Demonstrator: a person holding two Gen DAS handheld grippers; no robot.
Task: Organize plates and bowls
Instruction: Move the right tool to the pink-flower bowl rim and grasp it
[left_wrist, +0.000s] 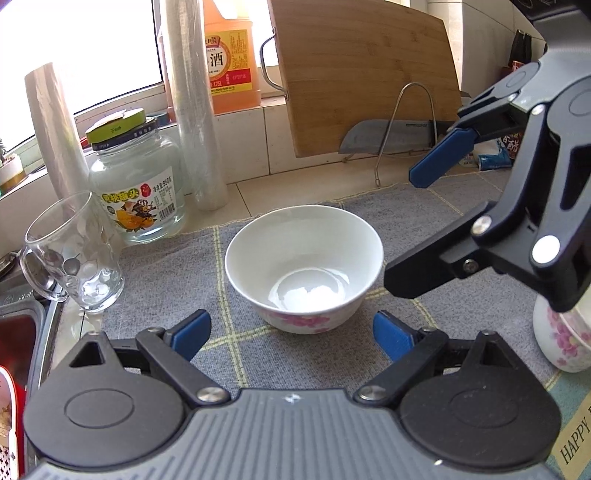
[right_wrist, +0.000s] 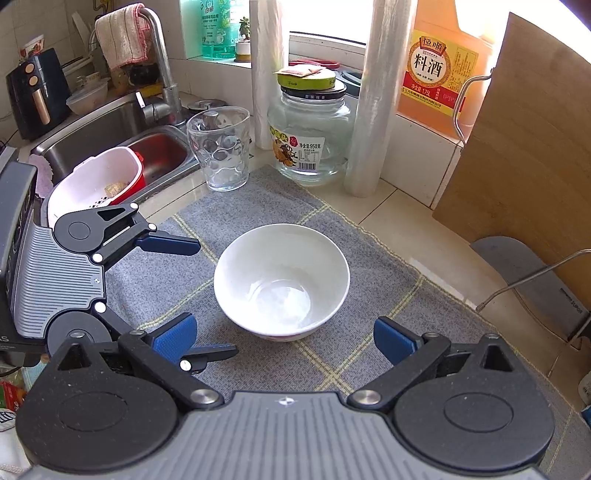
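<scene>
Here, each line is placed relative to the white bowl.
Bowl: the white bowl (left_wrist: 303, 266) with pink flowers on its outer wall stands upright and empty on the grey checked mat (left_wrist: 177, 273), which lies on the tiled surface (right_wrist: 373, 206).
Left claw: the left claw (left_wrist: 291, 334) is spread wide, its blue fingertips (left_wrist: 192, 332) just short of the bowl on either side, touching nothing; the bowl is not between them.
Right claw: the right claw (right_wrist: 284, 338) is also spread, empty, hanging near the bowl's near rim; from the left wrist view it reaches in from the bowl's right.
Second bowl: another flowered bowl (left_wrist: 561, 339) sits to the right of the white bowl, partly hidden behind the right claw.
Glass mug: the clear glass mug (left_wrist: 74, 254) stands left of the bowl at the mat's edge.
Jar: the glass jar (left_wrist: 138, 184) with a green lid stands behind and left of the bowl.
Cutting board: the wooden cutting board (left_wrist: 365, 74) leans on the wall behind the bowl.
Sink: the steel sink (right_wrist: 110, 125) lies well left of the bowl.
</scene>
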